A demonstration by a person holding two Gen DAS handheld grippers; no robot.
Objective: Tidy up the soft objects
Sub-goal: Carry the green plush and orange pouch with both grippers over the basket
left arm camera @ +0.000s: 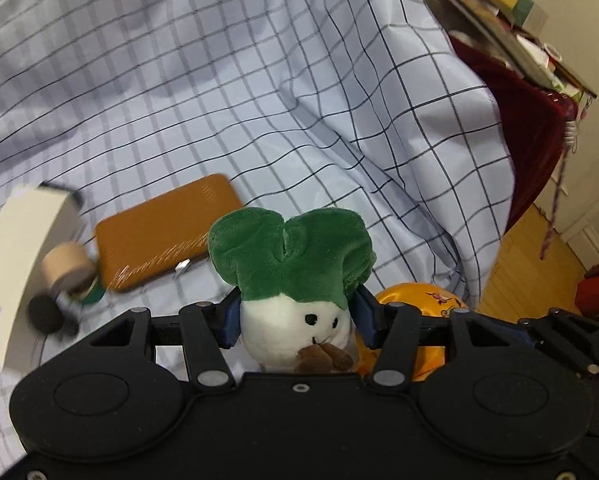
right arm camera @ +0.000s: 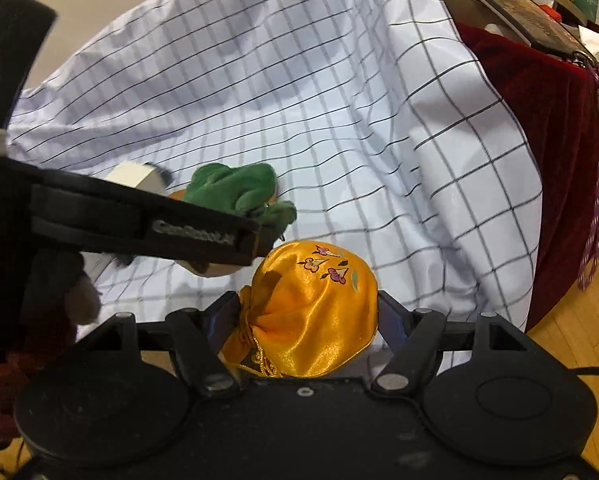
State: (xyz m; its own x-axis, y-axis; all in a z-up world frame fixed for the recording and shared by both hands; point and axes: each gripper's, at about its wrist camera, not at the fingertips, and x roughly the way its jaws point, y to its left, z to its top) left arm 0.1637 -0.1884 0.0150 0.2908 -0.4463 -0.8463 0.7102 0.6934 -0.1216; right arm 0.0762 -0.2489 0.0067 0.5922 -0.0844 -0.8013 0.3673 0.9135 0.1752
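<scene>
Left gripper [left arm camera: 295,320] clamps the radish plush [left arm camera: 289,280]; right gripper [right arm camera: 307,316] clamps the yellow pouch [right arm camera: 311,308], apparently just right of the plush, above the checked sheet [left arm camera: 219,100].

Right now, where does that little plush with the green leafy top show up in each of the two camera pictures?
Left wrist view: the green-topped plush sits low in the centre, clamped in the left gripper.
Right wrist view: its green top shows left of centre, above the yellow satin pouch that the right gripper grips.
Shared landmark: the checked sheet behind everything.
</scene>
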